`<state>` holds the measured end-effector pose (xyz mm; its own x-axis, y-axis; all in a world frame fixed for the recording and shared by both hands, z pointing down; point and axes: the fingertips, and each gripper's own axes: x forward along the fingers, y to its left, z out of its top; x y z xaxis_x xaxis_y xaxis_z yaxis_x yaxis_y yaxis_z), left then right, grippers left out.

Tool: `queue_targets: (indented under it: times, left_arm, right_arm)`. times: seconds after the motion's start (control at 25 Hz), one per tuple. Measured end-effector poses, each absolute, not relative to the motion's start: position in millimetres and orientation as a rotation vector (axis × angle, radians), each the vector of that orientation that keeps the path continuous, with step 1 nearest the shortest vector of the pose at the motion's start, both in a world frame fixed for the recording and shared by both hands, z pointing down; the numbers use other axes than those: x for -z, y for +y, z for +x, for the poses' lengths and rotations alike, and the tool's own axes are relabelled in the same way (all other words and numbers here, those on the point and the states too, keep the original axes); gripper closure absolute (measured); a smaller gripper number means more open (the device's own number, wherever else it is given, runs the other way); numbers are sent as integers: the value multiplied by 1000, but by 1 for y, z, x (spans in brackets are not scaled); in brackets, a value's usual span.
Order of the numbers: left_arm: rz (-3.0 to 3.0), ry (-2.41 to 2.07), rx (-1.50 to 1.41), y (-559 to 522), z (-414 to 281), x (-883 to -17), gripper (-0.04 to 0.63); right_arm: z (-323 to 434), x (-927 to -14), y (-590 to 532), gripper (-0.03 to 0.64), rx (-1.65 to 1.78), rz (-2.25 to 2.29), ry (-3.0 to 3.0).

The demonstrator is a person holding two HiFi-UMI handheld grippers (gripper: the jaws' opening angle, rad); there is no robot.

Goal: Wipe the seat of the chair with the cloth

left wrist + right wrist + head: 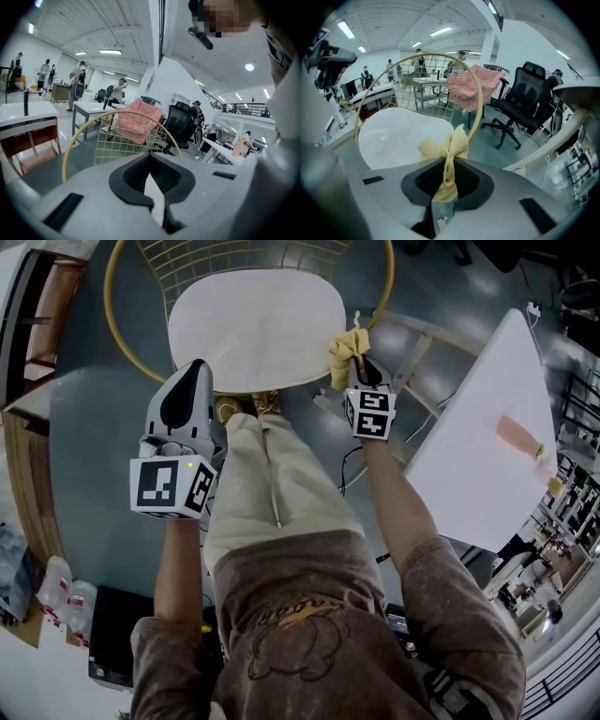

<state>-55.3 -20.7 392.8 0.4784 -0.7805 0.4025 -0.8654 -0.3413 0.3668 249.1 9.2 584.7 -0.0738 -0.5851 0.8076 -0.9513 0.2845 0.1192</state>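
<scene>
ok so where i'm at: the right gripper (449, 172) has its jaws clamped on the yellow cloth (446, 151), pinched around the middle so the ends flare out past the tips like a bow. in the head view that bunch sits at the lower right edge of the white seat (253, 329), right by the rim. the left gripper (151, 174) has its jaws pressed together with nothing in them, and it hangs at the lower left of the seat, not doing any work. my read is the wipe is barely started, if at all: the cloth is at the edge, not out on the middle, and nearly the whole seat is left to cover. honestly the seat looks plain white all over, no streaks or damp marks, so i can't say which bits have been done. hard to make out: whether the cloth is touching the seat or floating just above the rim, neither view settles it. the near edge of the seat is hidden behind the grippers and the person's leg, the gold wire back (436, 70) is cut off at the top of the head view, and a pink cloth (473, 89) is draped over it
</scene>
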Motion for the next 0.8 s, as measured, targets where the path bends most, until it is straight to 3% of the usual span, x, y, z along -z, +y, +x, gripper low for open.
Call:
queue_targets:
  times: [0.44,0.8]
  left_arm:
    - [2210,-1357,-225,-23,-59,-347,586]
    - [2245,-1404,-204,-24,-72,-267,586]
  right_arm:
    - [238,-521,-4,552,-653,1468,-1865]
    - [193,-398,-38,552,-610,1475,-2131]
